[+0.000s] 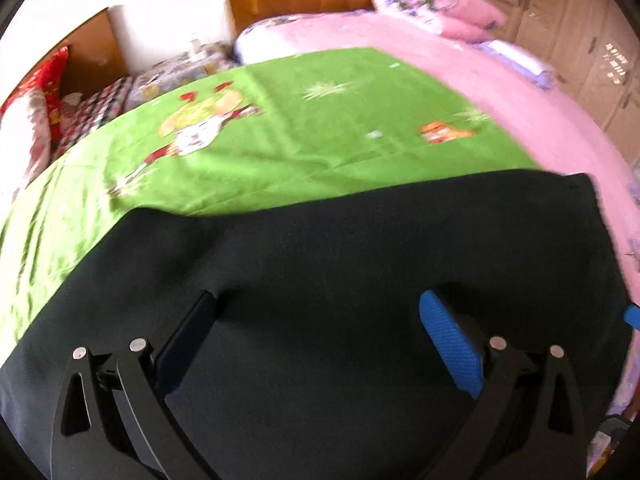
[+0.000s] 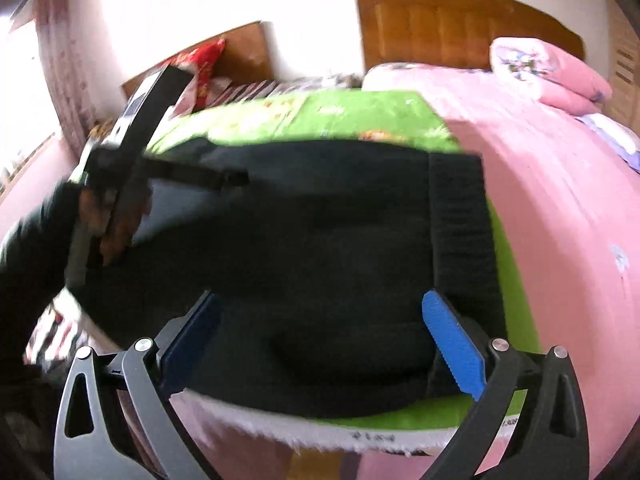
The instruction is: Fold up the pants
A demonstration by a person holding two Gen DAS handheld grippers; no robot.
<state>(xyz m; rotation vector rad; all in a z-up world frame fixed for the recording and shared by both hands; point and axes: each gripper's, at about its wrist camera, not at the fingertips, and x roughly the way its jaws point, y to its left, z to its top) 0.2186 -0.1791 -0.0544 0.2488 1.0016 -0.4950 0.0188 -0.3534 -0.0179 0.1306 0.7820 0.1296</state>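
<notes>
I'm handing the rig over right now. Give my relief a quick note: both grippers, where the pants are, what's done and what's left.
Left gripper: open, empty, over the pants.
Right gripper: open, empty, at the near edge beside the waistband.
Pants lie flat in a compact dark rectangle on the green sheet, on the pink bed.
Done: it looks folded at least once.
Left: probably another fold; blur hides the layers.

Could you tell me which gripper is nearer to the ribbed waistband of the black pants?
Right. The right gripper hangs open over the pants with its blue finger beside the waistband. The left gripper is over the pants' far left side, away from it.
</notes>
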